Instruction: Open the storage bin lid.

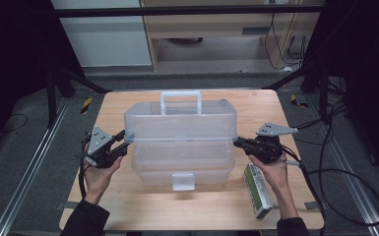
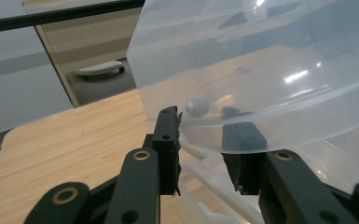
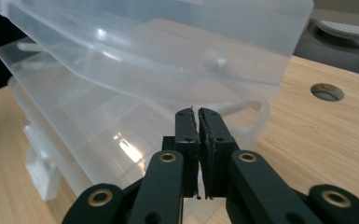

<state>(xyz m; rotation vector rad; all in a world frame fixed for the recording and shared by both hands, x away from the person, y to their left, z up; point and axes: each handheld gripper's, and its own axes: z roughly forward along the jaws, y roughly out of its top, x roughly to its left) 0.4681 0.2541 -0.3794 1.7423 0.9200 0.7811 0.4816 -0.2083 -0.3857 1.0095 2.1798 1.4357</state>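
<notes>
A clear plastic tiered box (image 1: 179,123) with a handle (image 1: 180,101) on top and a front latch (image 1: 183,181) stands mid-table, its upper tray lifted off the lower tiers. My left gripper (image 1: 124,140) is at the box's left end. In the left gripper view its jaws (image 2: 205,135) stand apart around the upper tray's end wall (image 2: 261,93), one jaw outside and one showing through the plastic. My right gripper (image 1: 236,142) points at the box's right end. Its jaws (image 3: 196,112) are shut just under the tray's rim (image 3: 242,79), and I see nothing between them.
A green and white carton (image 1: 257,189) lies on the wooden table (image 1: 128,206) by the person's right wrist. A round hole (image 3: 327,92) sits in the tabletop beyond the box. Cables (image 1: 334,172) trail off the table's right side.
</notes>
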